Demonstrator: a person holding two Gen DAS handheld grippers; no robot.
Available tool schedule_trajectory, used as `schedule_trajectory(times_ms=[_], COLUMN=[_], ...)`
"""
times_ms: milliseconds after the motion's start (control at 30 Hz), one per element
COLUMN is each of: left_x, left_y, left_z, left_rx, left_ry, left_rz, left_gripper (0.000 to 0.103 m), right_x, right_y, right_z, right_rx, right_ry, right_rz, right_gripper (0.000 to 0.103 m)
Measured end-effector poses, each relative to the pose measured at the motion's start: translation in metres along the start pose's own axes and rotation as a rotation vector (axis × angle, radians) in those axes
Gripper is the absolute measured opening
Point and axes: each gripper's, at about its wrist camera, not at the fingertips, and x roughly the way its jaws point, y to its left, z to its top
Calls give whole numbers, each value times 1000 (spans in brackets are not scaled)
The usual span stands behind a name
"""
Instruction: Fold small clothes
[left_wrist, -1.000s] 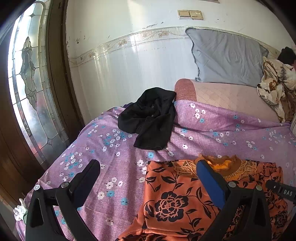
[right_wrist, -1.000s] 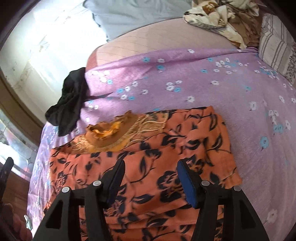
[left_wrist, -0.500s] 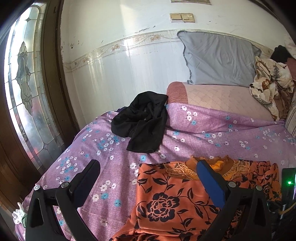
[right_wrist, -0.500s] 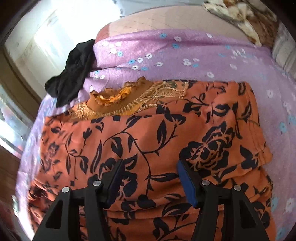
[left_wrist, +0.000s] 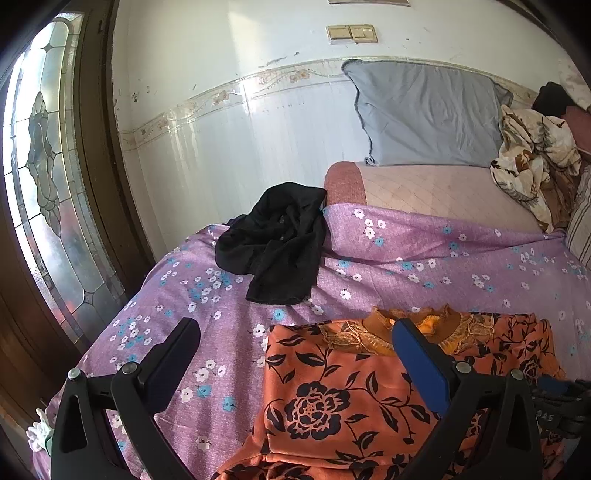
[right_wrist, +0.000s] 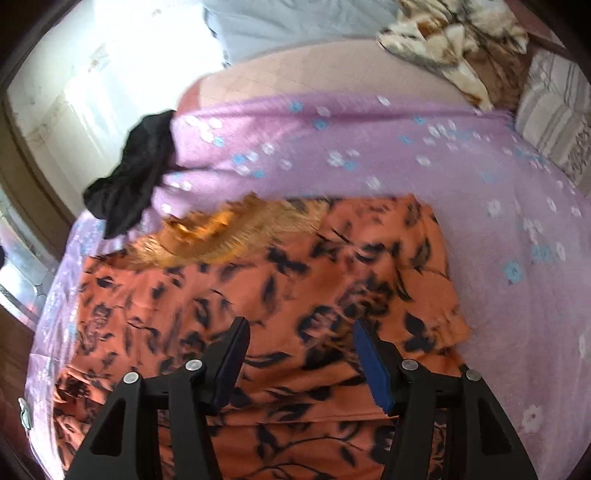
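A purple flowered bedspread (left_wrist: 424, 258) is covering the bed, and the orange garment with black flowers (right_wrist: 258, 302) is lying spread flat on its near part, its gold ruffled collar (right_wrist: 221, 236) pointing toward the grey pillow (left_wrist: 424, 118) at the wall. A crumpled black garment (left_wrist: 277, 247) is sitting well apart, near the bed's far left edge — it looks like the next piece waiting its turn.

The right gripper (right_wrist: 299, 354) is hanging over the orange cloth's lower middle with its jaws standing partly open and nothing between them. The left gripper (left_wrist: 295, 362) is hovering wide open at the garment's left edge, one finger over the bedspread and the blue-padded finger over the cloth; it is holding nothing either.

The step in hand appears to be taking hold for a fold. To do it well, each gripper should be pinching only the top layer at matching points on an edge or corner — lifting together, keeping the cloth taut, and laying it over so the edges line up without dragging the bedspread.
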Motion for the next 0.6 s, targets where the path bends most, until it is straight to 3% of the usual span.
schedule_trajectory(times_ms=[67,133,200,267,433,500,600], left_x=[4,9,11,8,-27,-41,-60], left_y=[0,2,9,20,64,79,111], left_z=[-2,-7,-14,-23,-66,-80,-113], left_rx=[3,3,-1,0,47,58,-29], left_ry=[35,83,120,150,186,194,302], left_rz=[-17,-34,-46,-48,-33,-12,-35], left_gripper=[103,103,103,103,103,103,103], right_x=[25,22,12,-7,-74,-96,-121], right_y=[-10,-8,-7,-14,-52,-74,-104], right_z=[-4,-5,-3,-3,-16,-28,-55], right_rx=[5,-45,-51,-32,-35,3,59], right_ry=[121,84,120,111,67,94,150], right_rz=[-21,-20,-2,43,60,95,131], right_gripper=[62,62,62,62,65,68,68])
